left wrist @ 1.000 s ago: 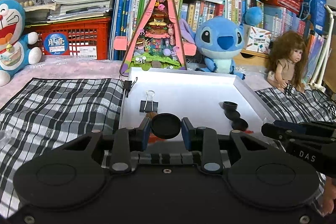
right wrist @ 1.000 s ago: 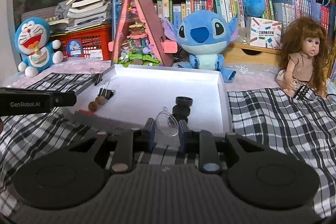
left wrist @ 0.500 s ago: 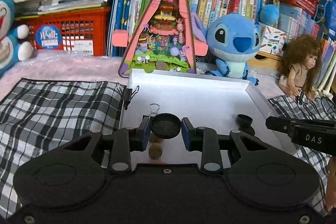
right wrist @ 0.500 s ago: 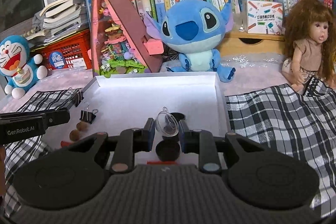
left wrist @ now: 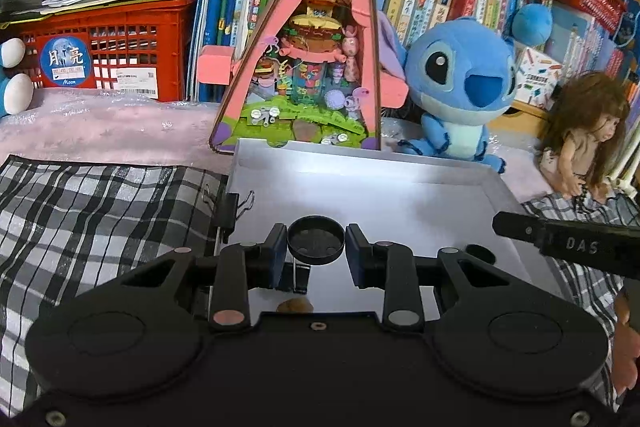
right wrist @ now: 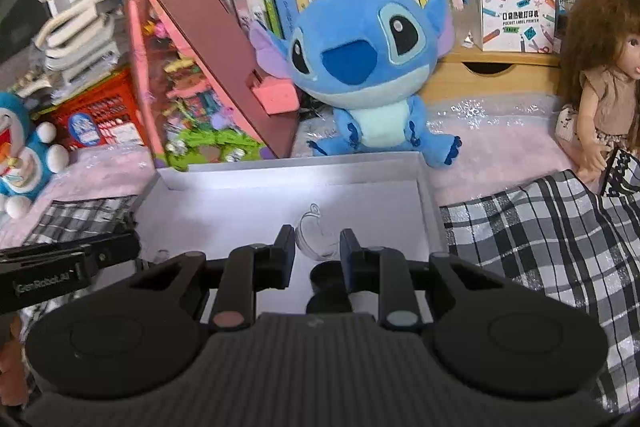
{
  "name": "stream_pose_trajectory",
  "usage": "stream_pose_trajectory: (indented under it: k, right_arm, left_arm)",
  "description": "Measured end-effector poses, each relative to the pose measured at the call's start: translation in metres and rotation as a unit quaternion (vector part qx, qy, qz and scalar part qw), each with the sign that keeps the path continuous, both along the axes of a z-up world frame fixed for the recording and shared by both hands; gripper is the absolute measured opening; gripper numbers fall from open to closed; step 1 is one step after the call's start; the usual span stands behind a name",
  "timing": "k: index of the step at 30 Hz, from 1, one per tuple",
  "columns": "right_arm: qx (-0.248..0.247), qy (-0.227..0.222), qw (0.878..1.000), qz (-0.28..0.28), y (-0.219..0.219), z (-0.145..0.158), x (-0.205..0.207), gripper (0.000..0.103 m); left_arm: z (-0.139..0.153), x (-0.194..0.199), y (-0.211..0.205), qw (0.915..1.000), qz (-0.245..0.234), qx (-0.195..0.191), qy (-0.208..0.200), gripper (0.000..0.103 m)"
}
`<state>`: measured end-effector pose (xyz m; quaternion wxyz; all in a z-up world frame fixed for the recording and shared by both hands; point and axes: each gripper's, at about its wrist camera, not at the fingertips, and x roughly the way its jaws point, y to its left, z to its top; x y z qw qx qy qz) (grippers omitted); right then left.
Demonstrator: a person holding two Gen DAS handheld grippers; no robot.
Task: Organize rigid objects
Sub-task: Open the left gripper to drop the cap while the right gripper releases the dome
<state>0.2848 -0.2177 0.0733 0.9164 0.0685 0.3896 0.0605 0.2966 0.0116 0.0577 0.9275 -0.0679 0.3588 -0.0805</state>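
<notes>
A white tray [left wrist: 496,183] lies on the plaid cloth; it also shows in the right wrist view [right wrist: 426,191]. My left gripper [left wrist: 316,251] is shut on a round black cap [left wrist: 316,241] and holds it over the tray's near left part. My right gripper [right wrist: 318,251] is shut on a clear plastic half-shell [right wrist: 316,235] over the tray's near right part. Black caps [right wrist: 326,287] lie in the tray just below the right gripper. A black binder clip [left wrist: 298,277] and a brown nut [left wrist: 295,305] lie under the left gripper.
Another binder clip [left wrist: 228,213] is clipped on the tray's left rim. Behind the tray stand a pink triangular toy house [left wrist: 308,67], a blue plush [left wrist: 460,87], a doll [left wrist: 580,143], a red crate [left wrist: 104,47] and bookshelves. Plaid cloth [left wrist: 100,219] flanks the tray.
Both grippers have moved forward and lower over the tray, each still holding its object. The scene behind looks closer in both views.
</notes>
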Motion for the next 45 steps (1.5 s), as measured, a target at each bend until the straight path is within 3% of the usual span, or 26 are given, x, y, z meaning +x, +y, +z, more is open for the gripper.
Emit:
stream_pose_trajectory:
  k: [10,45]
  right_arm:
    - [-0.015,0.035,0.999,-0.016,0.002,-0.027,0.021,0.029]
    - [-0.043,0.057,0.997,0.000,0.013,-0.046,0.039,0.028]
  left_arm:
    - [-0.011,0.022,-0.002,0.9997,0.013,0.016,0.013,0.030]
    - [-0.041,0.040,-0.007,0.9987,0.014,0.038,0.031,0.030]
